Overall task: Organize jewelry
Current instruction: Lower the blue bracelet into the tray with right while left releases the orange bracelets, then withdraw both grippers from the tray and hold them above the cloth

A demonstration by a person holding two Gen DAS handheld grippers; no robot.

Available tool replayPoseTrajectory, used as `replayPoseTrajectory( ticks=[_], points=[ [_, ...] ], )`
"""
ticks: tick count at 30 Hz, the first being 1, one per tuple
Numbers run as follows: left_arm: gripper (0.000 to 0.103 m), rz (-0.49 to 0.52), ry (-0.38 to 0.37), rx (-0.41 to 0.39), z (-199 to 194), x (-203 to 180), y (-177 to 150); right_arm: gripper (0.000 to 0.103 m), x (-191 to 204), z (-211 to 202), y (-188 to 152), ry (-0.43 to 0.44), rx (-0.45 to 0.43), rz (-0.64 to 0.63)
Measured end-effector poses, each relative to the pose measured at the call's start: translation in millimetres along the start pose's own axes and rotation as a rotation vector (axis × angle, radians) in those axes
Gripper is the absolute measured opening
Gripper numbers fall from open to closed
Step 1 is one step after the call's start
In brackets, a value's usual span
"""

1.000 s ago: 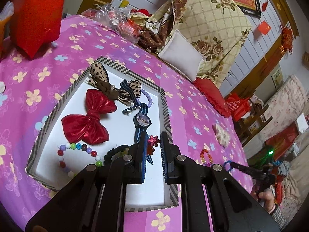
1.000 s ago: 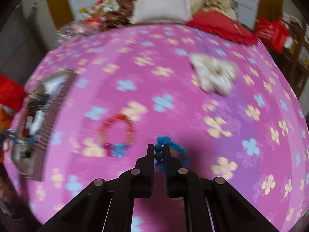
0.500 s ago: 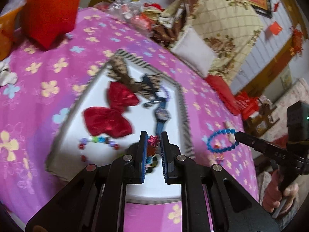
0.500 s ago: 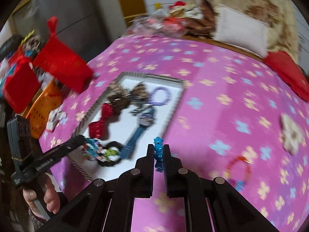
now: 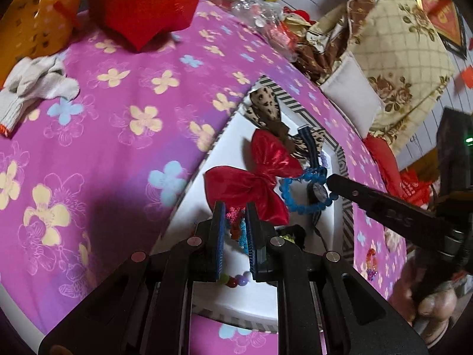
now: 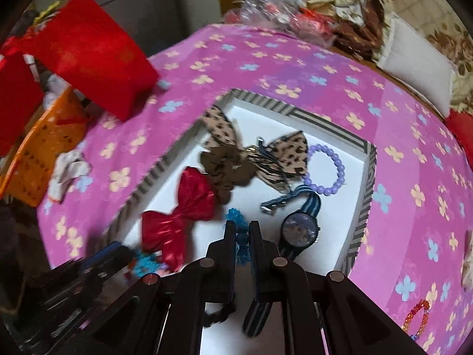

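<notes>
A white tray with a striped rim [image 5: 343, 159] [image 6: 366, 195] lies on the pink flowered cloth. It holds a red bow [image 5: 251, 183] [image 6: 183, 216], a leopard bow [image 6: 236, 153], a purple bead bracelet [image 6: 325, 171] and a blue watch [image 6: 300, 230]. My left gripper [image 5: 235, 219] is shut on a small red and teal hair ornament [image 5: 236, 224] over the tray's near part. My right gripper [image 6: 241, 236] is shut on a blue bead bracelet [image 6: 239, 224] [image 5: 304, 189] and holds it above the tray, beside the watch.
A red-orange bead bracelet [image 6: 416, 316] [image 5: 371, 263] lies on the cloth right of the tray. A red bag [image 5: 147, 3] [image 6: 88, 50], an orange basket [image 5: 32, 29] and a white glove [image 5: 32, 88] sit at the left. Cushions and clutter line the far edge.
My right gripper has lifted the blue bead bracelet off the cloth and carried it left to above the tray. My left gripper has shifted over the tray, still holding the ornament.
</notes>
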State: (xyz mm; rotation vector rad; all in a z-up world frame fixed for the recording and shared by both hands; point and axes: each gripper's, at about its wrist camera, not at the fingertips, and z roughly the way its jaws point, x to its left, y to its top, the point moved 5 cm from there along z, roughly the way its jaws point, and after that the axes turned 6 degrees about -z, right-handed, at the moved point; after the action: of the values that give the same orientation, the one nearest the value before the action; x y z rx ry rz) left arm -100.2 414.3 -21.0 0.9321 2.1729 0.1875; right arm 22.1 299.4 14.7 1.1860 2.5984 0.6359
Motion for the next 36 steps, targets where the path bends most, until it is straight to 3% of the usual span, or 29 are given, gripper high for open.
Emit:
replayPoseTrajectory(
  ticks=[3,5,6,7,9,13,19,24,29,36],
  points=[
    [0.012,0.008,-0.023,-0.03,-6.4,-3.3,2.0,0.008,-16.7,9.0,-4.3,-0.009,0.028,0.054],
    [0.022,0.02,-0.041,-0.057,-11.5,-8.2,3.9,0.011,-25.5,8.2,-7.3,-0.006,0.03,0.076],
    [0.033,0.024,-0.052,-0.07,-14.2,-10.1,4.1,0.02,-29.5,5.2,-8.2,-0.007,0.024,0.084],
    [0.042,0.024,-0.066,-0.081,-16.6,-11.8,4.4,0.037,-33.3,-0.2,-9.0,-0.007,0.009,0.091],
    [0.047,0.021,-0.089,-0.092,-19.1,-14.0,5.9,0.05,-38.1,-11.6,-11.0,-0.02,-0.027,0.099],
    [0.047,0.011,-0.133,-0.08,-17.3,-16.5,6.9,0.05,-52.5,-39.8,-30.7,-0.05,-0.074,0.099],
    [0.047,0.037,-0.17,-0.062,-14.7,-30.0,2.8,0.05,-111.7,-73.6,-117.9,-0.116,-0.046,0.198],
    [0.047,0.097,-0.118,-0.056,-12.8,-46.7,-7.9,0.05,-180.1,-93.3,-201.2,-0.15,0.009,0.385],
    [0.047,0.236,0.084,-0.134,-15.4,-72.7,-28.9,0.05,-212.2,-117.0,-258.0,-0.156,-0.006,0.511],
    [0.047,0.42,0.182,-0.137,-35.7,-133.5,-93.5,0.05,-213.3,-150.9,-277.4,-0.241,-0.09,0.479]
  ],
)
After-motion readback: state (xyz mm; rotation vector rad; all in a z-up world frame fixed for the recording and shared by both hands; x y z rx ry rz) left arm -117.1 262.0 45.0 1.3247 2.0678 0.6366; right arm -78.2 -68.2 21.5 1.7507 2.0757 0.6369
